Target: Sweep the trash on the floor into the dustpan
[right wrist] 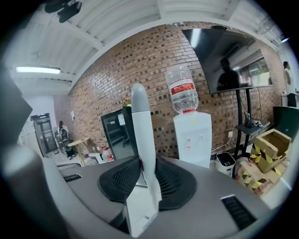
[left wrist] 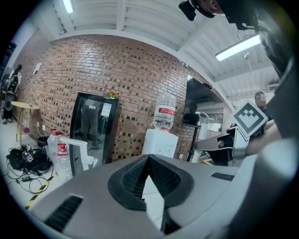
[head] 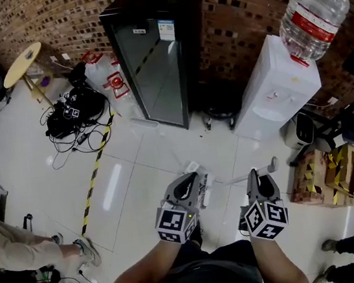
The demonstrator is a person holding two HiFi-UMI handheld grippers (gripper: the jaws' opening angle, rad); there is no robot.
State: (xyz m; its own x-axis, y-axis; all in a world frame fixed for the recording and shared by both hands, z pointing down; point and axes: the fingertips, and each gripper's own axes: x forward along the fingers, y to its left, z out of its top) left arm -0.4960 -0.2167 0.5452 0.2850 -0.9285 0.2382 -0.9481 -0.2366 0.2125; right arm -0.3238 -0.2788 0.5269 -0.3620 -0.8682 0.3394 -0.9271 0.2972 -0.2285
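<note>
My right gripper (head: 259,177) (right wrist: 143,163) is shut on a grey-white handle (right wrist: 139,121). That handle stands up between the jaws in the right gripper view. In the head view the handle (head: 271,167) lies across the jaw tips above the white floor. My left gripper (head: 189,183) (left wrist: 149,159) is shut, pads touching at the tip, with nothing seen between them. A white printed wrapper (head: 202,183) lies on the floor just right of the left gripper. What the handle belongs to is hidden, and I see no dustpan.
A black glass-door fridge (head: 155,55) and a water dispenser (head: 271,88) stand against the brick wall ahead. Cables (head: 72,113) and plastic bottles (head: 106,75) lie at the left, by a yellow-black floor stripe (head: 93,175). Cardboard boxes (head: 335,174) sit right. A person's shoe (head: 86,251) is at the left.
</note>
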